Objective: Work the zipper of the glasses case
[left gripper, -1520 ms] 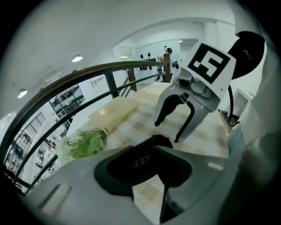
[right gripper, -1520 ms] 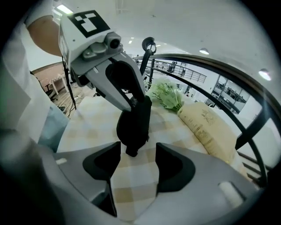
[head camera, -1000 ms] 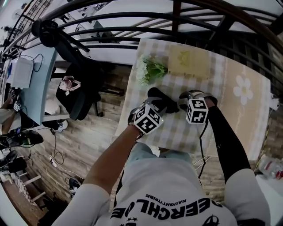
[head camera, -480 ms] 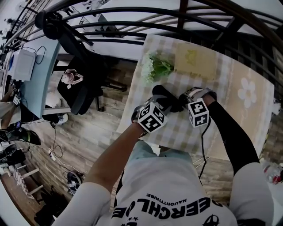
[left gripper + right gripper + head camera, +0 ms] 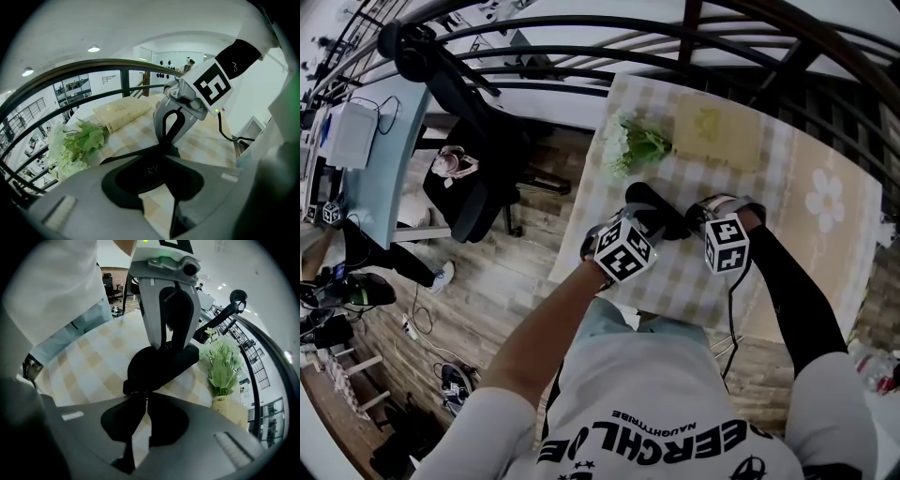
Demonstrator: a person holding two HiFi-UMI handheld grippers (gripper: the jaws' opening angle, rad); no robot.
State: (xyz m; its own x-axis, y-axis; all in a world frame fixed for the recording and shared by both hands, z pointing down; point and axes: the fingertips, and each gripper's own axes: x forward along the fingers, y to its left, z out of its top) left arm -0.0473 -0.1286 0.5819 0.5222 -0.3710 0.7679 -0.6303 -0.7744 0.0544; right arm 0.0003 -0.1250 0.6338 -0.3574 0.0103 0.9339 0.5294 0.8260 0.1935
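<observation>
Black glasses case (image 5: 654, 206) between hand-held grippers (image 5: 637, 225) (image 5: 696, 218)

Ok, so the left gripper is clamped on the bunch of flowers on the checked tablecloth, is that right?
Not quite. The left gripper is clamped on the black glasses case, not the flowers, which lie apart from it on the checked tablecloth. The left gripper view shows it.
</observation>
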